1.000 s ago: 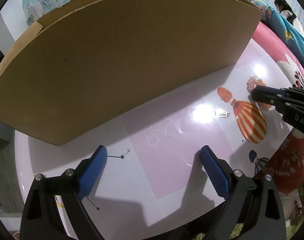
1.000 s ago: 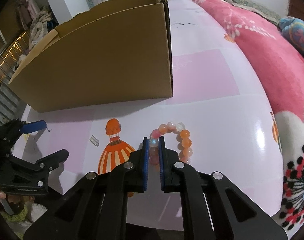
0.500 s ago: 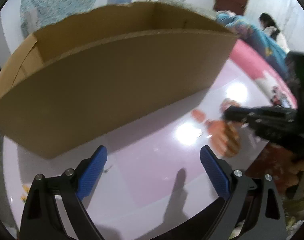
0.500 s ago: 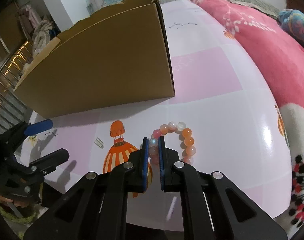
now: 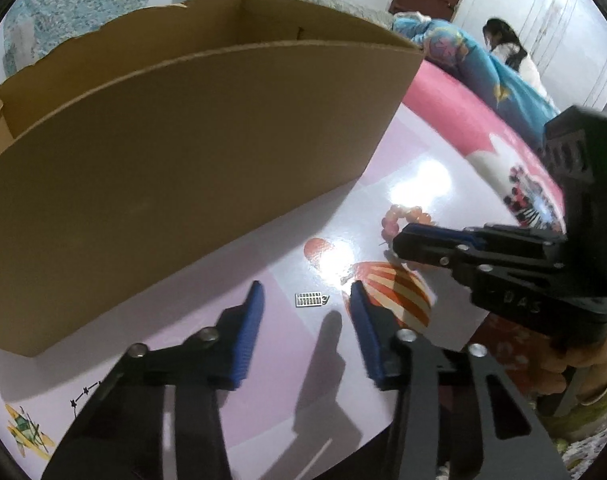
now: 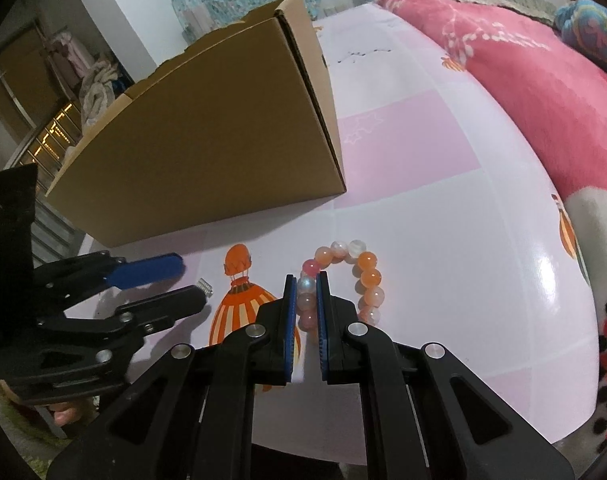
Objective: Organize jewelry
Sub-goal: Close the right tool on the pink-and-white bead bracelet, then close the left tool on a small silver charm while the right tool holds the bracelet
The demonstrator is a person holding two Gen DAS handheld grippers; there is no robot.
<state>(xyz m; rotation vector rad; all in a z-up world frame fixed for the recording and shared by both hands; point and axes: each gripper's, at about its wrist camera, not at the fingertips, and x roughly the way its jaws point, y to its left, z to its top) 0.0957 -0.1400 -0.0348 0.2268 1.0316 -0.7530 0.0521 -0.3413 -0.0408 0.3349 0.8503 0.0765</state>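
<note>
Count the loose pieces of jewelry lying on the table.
2. The beaded bracelet lies beside the printed balloon, clamped by the right gripper. The small silver charm lies between the closing left gripper's fingers. The cardboard box may hide more.

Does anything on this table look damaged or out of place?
Nothing looks damaged. One small silver charm lies alone on the pink table, outside the cardboard box and apart from the bead bracelet.

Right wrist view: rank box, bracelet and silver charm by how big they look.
1. Box, by far the largest.
2. Bracelet, nearer the camera, yet much smaller.
3. Charm, tiny and partly hidden behind the left gripper.
</note>
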